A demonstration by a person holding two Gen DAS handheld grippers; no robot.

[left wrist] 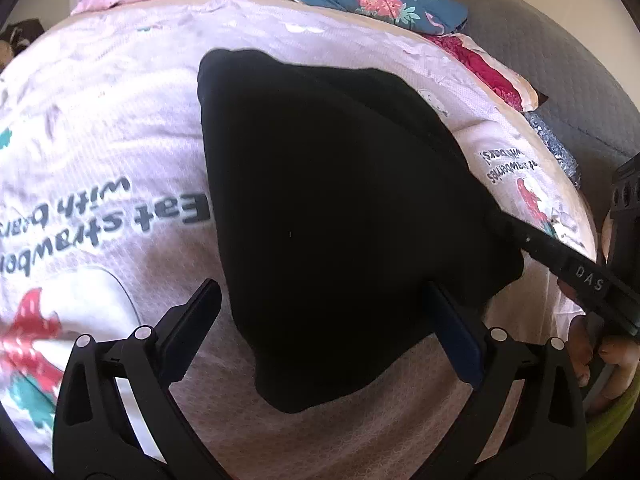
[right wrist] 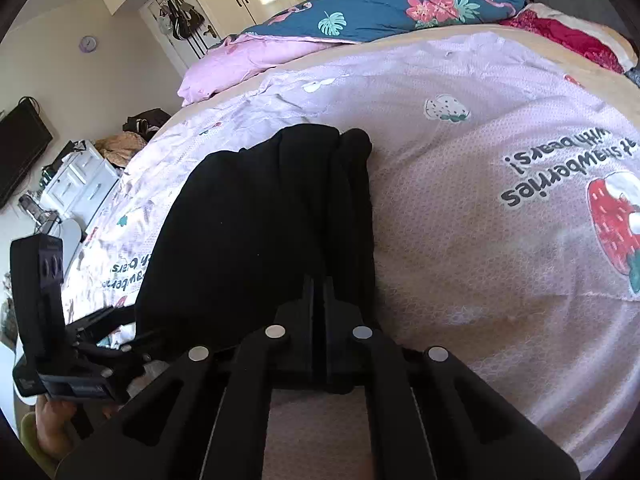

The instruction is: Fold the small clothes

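Note:
A black garment (left wrist: 340, 200) lies bunched on a pink strawberry-print bedsheet (left wrist: 100, 140). My left gripper (left wrist: 322, 285) is open and spans the garment's near corner. The cloth drapes over the tip of its right finger (left wrist: 452, 320), and the pads are not pressing on it. My right gripper (left wrist: 502, 220) reaches in from the right and is shut on the garment's right edge. In the right wrist view its fingers (right wrist: 318, 284) are pressed together on the near edge of the garment (right wrist: 256, 220). The left gripper (right wrist: 124, 326) sits at that garment's lower left.
A blue floral duvet (right wrist: 380, 8) and a pink one (right wrist: 240, 60) are heaped at the far side of the bed, with a red blanket (right wrist: 568, 36) at the right. White drawers (right wrist: 76, 184), clutter and a dark screen (right wrist: 20, 148) stand off the bed's left. A hand (left wrist: 600, 352) holds the right gripper.

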